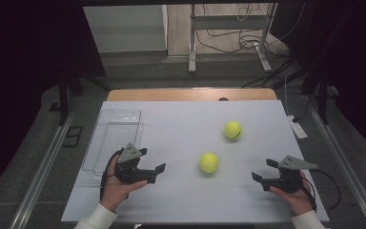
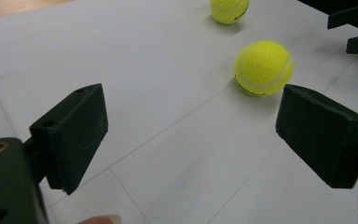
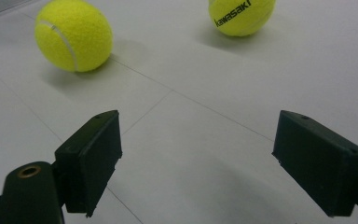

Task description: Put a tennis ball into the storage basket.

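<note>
Nearby, tennis ball (image 1: pixel 208 162) on table between left hand-held gripper (image 1: pixel 151 165) and right hand-held gripper (image 1: pixel 265 170), both spread wide, empty

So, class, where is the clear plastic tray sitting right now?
In the high view the clear plastic tray lies along the table's left edge, just beyond the left gripper, well left of both tennis balls.

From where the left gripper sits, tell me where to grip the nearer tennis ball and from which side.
Grip the nearer tennis ball across its middle, probably from the left gripper side: its open jaws already face the ball across bare table. It is round, so any line across it serves, and the far ball lies well apart.
</note>
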{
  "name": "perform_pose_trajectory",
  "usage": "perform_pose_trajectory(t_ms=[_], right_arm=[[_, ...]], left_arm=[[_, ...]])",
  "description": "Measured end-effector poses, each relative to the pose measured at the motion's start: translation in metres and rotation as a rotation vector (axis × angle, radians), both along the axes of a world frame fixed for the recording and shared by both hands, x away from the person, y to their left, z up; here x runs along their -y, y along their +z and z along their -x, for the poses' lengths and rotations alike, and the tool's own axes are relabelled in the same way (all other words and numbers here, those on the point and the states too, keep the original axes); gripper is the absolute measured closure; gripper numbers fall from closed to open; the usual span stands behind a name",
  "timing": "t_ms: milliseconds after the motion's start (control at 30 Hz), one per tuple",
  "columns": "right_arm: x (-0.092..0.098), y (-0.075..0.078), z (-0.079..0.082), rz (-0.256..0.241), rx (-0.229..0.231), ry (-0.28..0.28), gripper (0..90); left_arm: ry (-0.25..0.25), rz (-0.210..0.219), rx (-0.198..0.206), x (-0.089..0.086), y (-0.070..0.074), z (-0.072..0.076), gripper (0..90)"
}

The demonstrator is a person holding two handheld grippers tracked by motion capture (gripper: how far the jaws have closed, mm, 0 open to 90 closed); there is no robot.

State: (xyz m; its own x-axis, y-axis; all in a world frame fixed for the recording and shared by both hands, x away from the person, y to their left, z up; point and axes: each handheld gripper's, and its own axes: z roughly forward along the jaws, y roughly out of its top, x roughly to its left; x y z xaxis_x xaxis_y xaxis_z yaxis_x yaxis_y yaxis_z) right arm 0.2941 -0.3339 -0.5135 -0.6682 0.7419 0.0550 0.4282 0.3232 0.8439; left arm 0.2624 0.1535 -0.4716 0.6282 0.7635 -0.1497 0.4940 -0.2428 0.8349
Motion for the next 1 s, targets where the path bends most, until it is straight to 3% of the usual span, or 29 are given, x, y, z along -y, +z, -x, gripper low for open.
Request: perform_pose_trajectory(t_ms=[1000], right_arm=[[-0.001,-0.001,0.000,0.010,0.000,0.005,15.9]], left_arm=[[-0.093,-0.019,-0.017,0.038,0.004,-0.017,9.4]])
